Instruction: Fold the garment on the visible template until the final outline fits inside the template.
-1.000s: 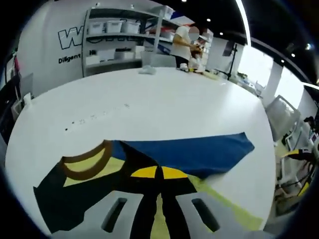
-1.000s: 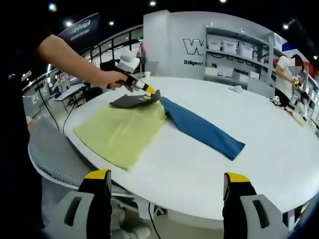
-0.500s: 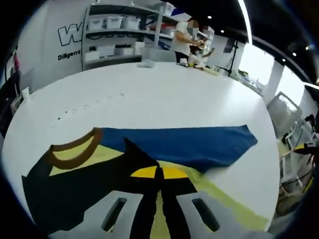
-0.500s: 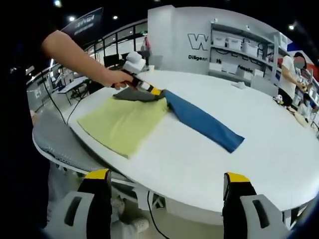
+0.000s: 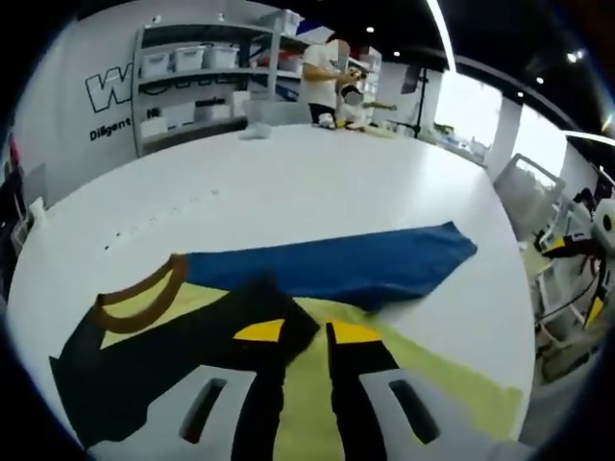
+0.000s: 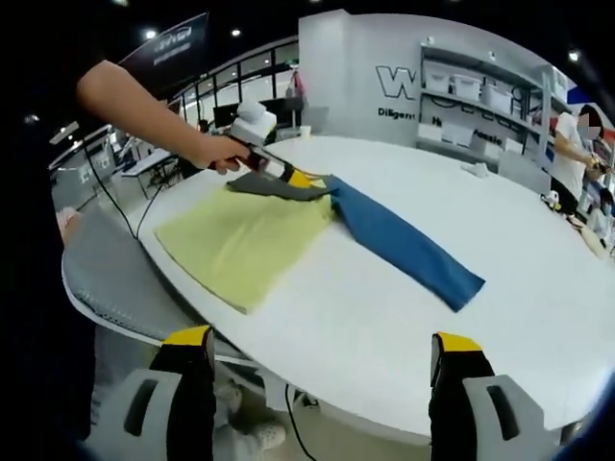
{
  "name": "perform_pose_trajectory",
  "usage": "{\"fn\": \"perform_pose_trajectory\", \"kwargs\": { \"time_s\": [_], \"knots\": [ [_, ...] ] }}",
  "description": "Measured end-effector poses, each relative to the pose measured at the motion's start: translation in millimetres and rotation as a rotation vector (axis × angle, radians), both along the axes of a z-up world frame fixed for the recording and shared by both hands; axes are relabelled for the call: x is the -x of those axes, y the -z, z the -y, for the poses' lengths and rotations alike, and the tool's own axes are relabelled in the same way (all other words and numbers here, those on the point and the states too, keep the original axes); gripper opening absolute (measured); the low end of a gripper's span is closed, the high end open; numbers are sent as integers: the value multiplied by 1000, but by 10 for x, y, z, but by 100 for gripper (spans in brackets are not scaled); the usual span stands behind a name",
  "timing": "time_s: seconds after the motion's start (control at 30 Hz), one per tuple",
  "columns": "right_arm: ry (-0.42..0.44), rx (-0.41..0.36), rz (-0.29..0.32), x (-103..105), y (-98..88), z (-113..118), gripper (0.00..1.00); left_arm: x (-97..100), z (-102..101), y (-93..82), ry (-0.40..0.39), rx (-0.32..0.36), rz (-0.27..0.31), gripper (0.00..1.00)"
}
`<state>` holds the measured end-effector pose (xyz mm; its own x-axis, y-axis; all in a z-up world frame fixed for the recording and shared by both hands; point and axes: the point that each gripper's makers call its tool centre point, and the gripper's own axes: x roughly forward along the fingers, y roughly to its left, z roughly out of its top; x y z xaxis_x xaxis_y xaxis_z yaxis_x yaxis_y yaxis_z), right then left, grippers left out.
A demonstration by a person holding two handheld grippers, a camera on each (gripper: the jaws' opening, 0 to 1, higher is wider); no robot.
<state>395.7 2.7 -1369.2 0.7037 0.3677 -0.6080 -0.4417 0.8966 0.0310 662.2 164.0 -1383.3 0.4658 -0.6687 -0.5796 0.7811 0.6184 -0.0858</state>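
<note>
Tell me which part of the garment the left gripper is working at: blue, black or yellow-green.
The black part: the left gripper has its jaws on its edge, beside the brown collar. The blue sleeve stretches away, and the yellow-green panel lies flat.

Your left gripper [image 5: 306, 331] has opened: the yellow tips that were pressed together on the dark sleeve [image 5: 183, 351] a second ago now stand apart, with yellow body cloth [image 5: 317, 394] showing between them. The dark sleeve now lies flatter and lower over the yellow body, its point beside the tips instead of peaked above them. In the right gripper view, your left hand [image 6: 219, 154] has dropped closer to the table [image 6: 404, 317], and the dark fold lies flat.
</note>
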Motion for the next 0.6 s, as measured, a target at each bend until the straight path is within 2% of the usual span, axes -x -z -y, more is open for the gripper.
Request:
{"fn": "perform_pose_trajectory", "kwargs": {
  "time_s": [0.17, 0.3, 0.47, 0.6],
  "knots": [
    [-12, -10, 14, -67, -33, -80, 93, -10, -106, -25, 24, -29, 36, 25],
    [-18, -11, 21, -84, -52, -99, 93, -21, -158, -81, 16, -15, 48, 31],
    [-19, -7, 20, -87, -61, -100, 94, 21, -199, -110, 11, -1, 50, 40],
    [-25, 9, 27, -116, -76, -115, 96, 106, -231, -111, 26, 4, 30, 47]
  ]
}}
